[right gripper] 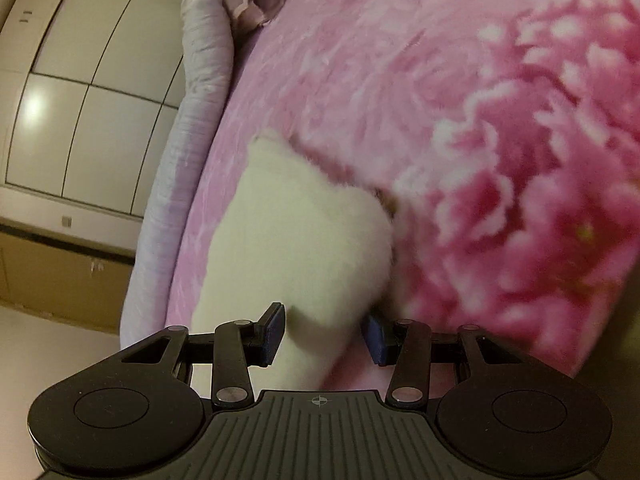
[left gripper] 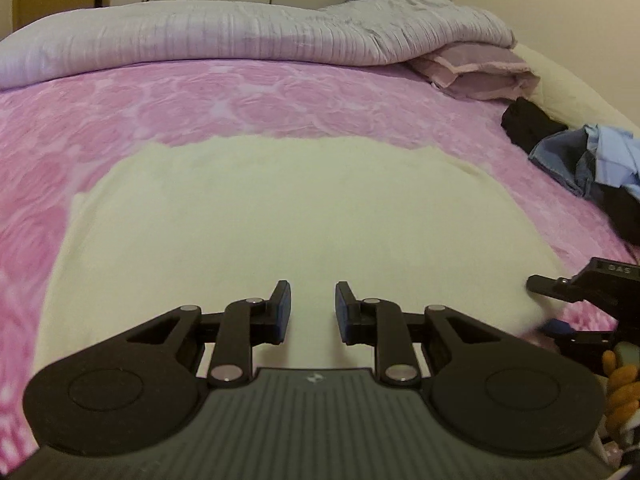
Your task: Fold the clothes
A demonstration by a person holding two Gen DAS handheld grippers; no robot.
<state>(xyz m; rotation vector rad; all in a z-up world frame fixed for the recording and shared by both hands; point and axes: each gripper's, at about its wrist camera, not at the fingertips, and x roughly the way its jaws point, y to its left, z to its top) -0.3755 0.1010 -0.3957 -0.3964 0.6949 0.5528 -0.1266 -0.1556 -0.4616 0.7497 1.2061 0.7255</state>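
A cream garment point(left gripper: 280, 208) lies spread flat on the pink flowered blanket point(left gripper: 120, 120) of a bed. My left gripper point(left gripper: 313, 308) hovers over the garment's near part, its jaws a little apart with nothing between them. At the garment's right edge my right gripper point(left gripper: 548, 304) shows partly. In the right wrist view a thick, blurred fold of the cream garment point(right gripper: 296, 232) fills the gap of the right gripper point(right gripper: 326, 334) and covers part of its right pad. The pink blanket point(right gripper: 480, 120) lies beneath.
A rolled lavender quilt point(left gripper: 240, 36) runs along the bed's far side, with folded mauve cloth point(left gripper: 480, 72) beside it. A pile of black and blue clothes point(left gripper: 580, 152) sits at the right. A white wardrobe point(right gripper: 80, 100) stands past the bed.
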